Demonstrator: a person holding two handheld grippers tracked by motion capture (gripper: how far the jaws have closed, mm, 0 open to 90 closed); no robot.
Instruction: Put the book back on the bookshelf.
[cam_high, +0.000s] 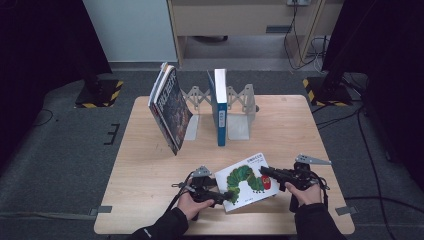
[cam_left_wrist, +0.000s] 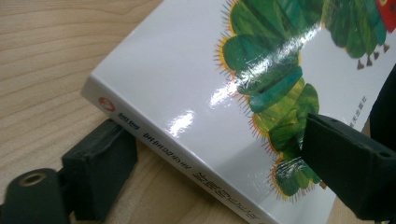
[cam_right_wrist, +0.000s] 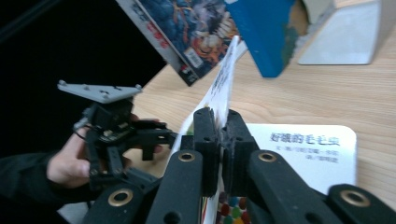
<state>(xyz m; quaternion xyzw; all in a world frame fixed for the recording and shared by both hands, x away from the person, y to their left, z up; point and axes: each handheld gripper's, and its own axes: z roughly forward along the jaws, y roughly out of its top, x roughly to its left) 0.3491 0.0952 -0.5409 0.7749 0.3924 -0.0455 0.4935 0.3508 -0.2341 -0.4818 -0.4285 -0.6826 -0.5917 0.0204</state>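
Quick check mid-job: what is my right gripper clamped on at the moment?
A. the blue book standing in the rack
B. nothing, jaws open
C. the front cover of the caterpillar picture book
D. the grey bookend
C: in the right gripper view the right gripper pinches the lifted cover of the caterpillar book between its pads.

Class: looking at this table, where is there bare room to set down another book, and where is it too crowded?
Free: the wood left of the leaning dark book, and right of the metal bookends to the table edge. Crowded: the near middle, where both grippers, left and right, hold the caterpillar book.
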